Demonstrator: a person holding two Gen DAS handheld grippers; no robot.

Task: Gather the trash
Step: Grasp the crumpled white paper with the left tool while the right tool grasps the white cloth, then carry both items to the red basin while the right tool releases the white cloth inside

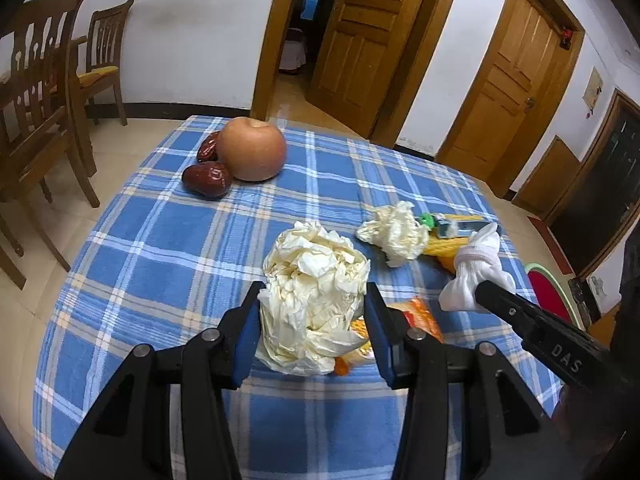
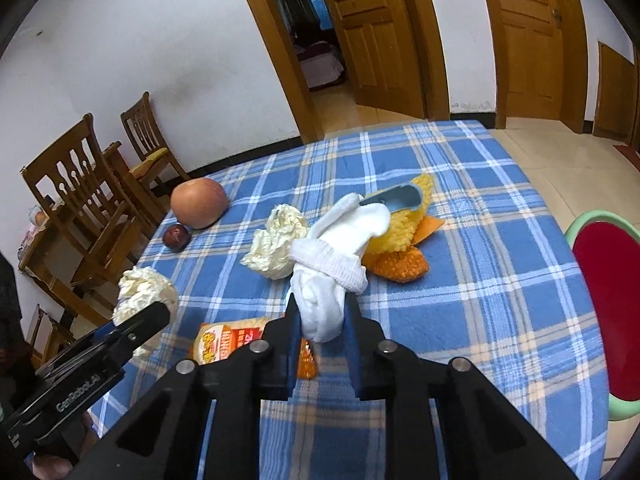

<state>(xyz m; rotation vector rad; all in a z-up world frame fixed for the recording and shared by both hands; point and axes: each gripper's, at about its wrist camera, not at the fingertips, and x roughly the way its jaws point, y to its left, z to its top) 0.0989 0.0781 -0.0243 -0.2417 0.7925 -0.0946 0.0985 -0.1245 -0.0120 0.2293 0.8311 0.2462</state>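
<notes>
The tablecloth (image 1: 168, 240) is looking like soft woven cloth, matt. The crumpled paper ball (image 1: 314, 300) is looking thin, creased and dull. The white sock (image 2: 332, 276) is showing ribbed knitted cloth. The snack wrapper (image 2: 224, 340) is shining like glossy plastic foil. The apple (image 1: 252, 148) is having smooth skin, the dates (image 1: 208, 178) are gleaming, wrinkled. The chairs (image 1: 36, 92) are showing varnished wood.

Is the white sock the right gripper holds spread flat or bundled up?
Bundled. The white sock is rolled into a lump with its ribbed cuff wrapped around the middle, pinched between the right gripper fingers above the tablecloth.
</notes>
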